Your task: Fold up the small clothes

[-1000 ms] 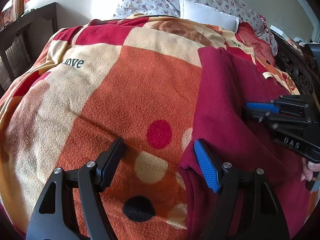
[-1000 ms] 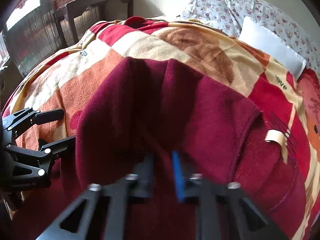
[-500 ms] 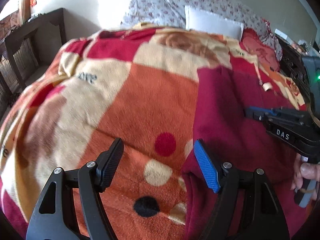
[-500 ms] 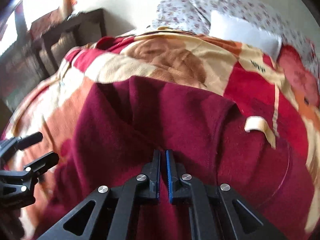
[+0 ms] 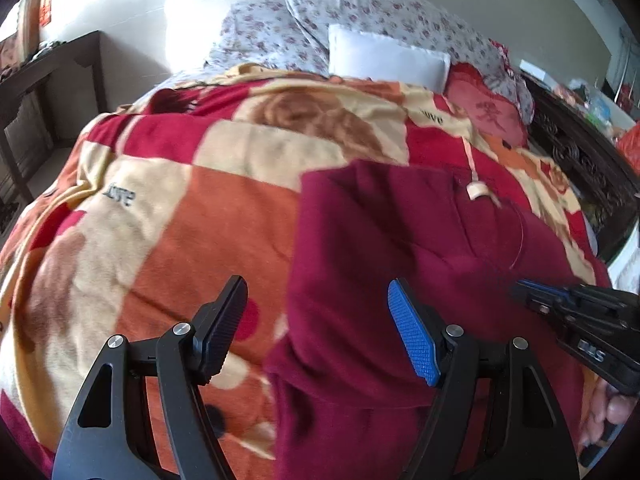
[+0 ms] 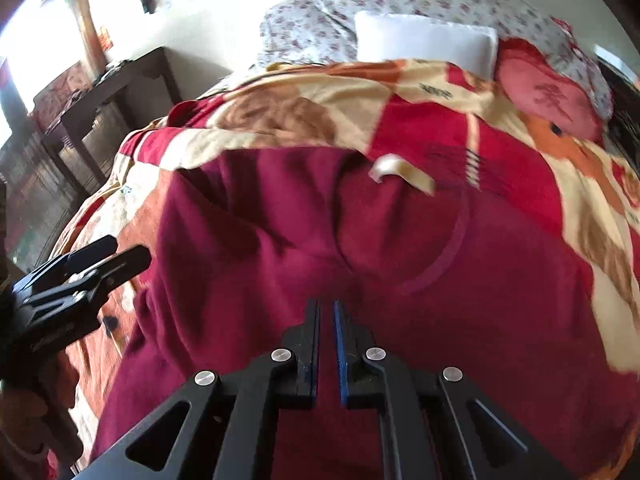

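Observation:
A dark red garment lies folded on the patterned blanket; it also fills the right wrist view. A cream label sticks out at its far edge. My left gripper is open and empty, its fingers straddling the garment's left edge. My right gripper is shut on a fold of the garment near its middle; it shows at the right of the left wrist view. The left gripper shows at the left of the right wrist view.
Floral pillows and a white pillow lie at the head of the bed. A dark wooden table stands at the left. A carved dark bed frame runs along the right.
Both grippers have pulled back and risen, so more of the bed and pillows shows. The right gripper stays shut on the garment. The left stays open.

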